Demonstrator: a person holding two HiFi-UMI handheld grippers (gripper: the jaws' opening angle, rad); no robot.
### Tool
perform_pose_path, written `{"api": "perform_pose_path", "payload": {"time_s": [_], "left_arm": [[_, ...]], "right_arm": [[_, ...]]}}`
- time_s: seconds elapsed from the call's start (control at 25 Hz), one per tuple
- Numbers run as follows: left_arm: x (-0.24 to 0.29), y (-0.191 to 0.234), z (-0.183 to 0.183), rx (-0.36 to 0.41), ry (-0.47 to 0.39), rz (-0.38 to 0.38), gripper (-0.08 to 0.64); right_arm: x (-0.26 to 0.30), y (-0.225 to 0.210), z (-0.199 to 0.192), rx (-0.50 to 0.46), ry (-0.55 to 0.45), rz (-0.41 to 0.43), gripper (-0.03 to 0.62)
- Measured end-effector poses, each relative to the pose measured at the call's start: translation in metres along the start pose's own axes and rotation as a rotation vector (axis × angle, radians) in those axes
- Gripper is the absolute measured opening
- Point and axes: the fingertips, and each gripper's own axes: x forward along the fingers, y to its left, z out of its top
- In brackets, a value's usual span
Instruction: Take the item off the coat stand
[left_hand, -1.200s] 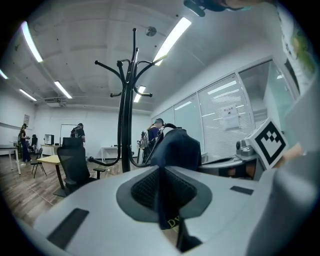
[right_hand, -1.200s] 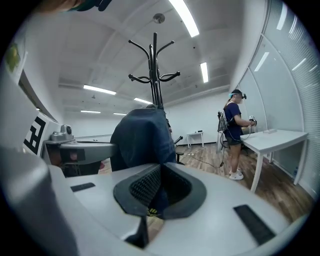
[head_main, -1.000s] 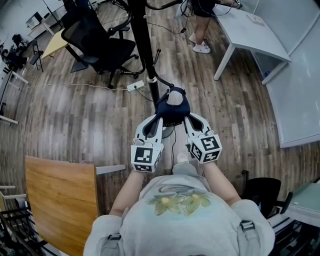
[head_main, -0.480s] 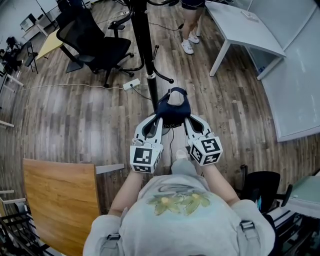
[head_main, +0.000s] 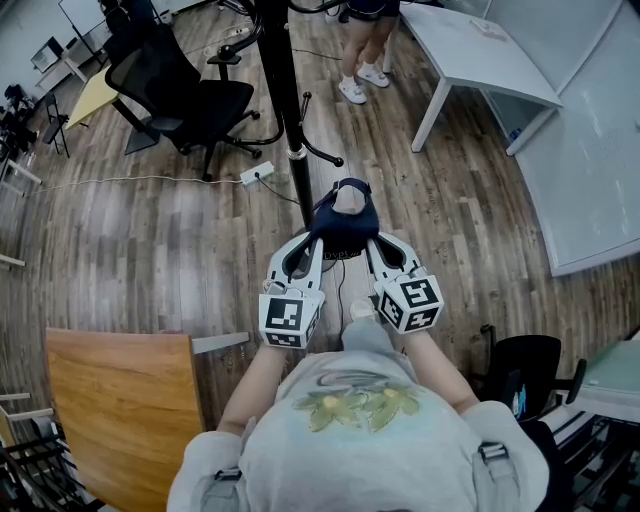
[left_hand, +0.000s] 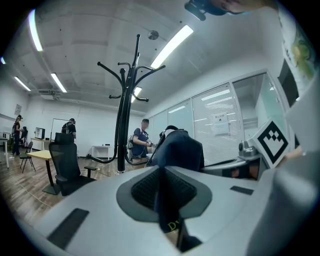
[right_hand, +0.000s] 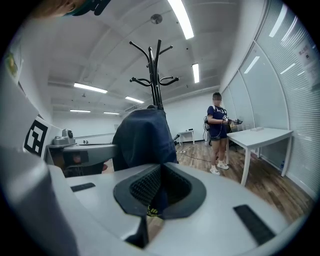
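Observation:
A dark blue cloth item (head_main: 346, 218), cap-like with a pale patch on top, hangs in the air between my two grippers. It is clear of the black coat stand (head_main: 283, 90), which rises just beyond it to the left. My left gripper (head_main: 319, 240) is shut on the item's left edge and my right gripper (head_main: 371, 240) on its right edge. In the left gripper view the blue cloth (left_hand: 181, 149) runs down between the shut jaws (left_hand: 163, 186), with the stand (left_hand: 121, 125) behind, its hooks bare. The right gripper view shows the cloth (right_hand: 143, 136) pinched in the jaws (right_hand: 157, 189).
A black office chair (head_main: 188, 95) stands left of the pole, with a power strip and cable (head_main: 251, 176) on the wood floor. A white table (head_main: 478, 55) and a standing person (head_main: 364, 40) are at the back right. A wooden tabletop (head_main: 120, 410) lies at lower left, a dark chair (head_main: 525, 375) at lower right.
Both grippers keep their hold on the blue item. The stand, chair and table have slid slightly up the head view, and the person at the back has stepped to the left.

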Motion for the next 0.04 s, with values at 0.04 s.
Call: {"api": "perform_pose_path", "payload": {"time_s": [0.04], "left_arm": [[-0.0008, -0.0001, -0.0006, -0.001, 0.001, -0.001, 0.041]], "right_arm": [[-0.0007, 0.0007, -0.0007, 0.000, 0.001, -0.001, 0.017]]}}
